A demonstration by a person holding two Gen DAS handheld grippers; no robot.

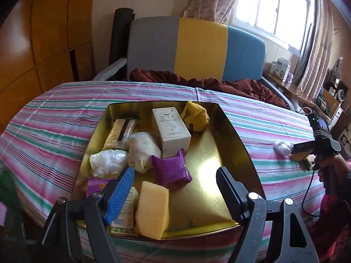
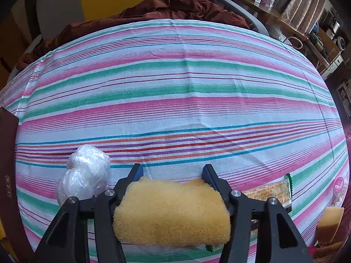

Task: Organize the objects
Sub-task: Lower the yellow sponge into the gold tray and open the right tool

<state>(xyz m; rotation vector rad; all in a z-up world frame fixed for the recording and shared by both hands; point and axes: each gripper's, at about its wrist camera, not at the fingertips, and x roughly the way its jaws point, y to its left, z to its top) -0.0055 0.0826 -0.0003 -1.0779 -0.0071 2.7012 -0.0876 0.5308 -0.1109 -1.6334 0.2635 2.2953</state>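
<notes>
A gold tray lies on the striped bedspread. It holds a white box, a yellow knit piece, a purple packet, a yellow sponge, a crumpled plastic ball, a cream cloth and a snack bar. My left gripper hovers open over the tray's near end, with nothing gripped. My right gripper is shut on another yellow sponge, which bulges between its fingers just above the bedspread. In the left wrist view the right gripper is right of the tray.
Beside the right gripper lie a plastic ball, a wrapped snack bar and a further sponge. A dark brown box edge stands at the left. A maroon blanket and a colour-block headboard close off the far end.
</notes>
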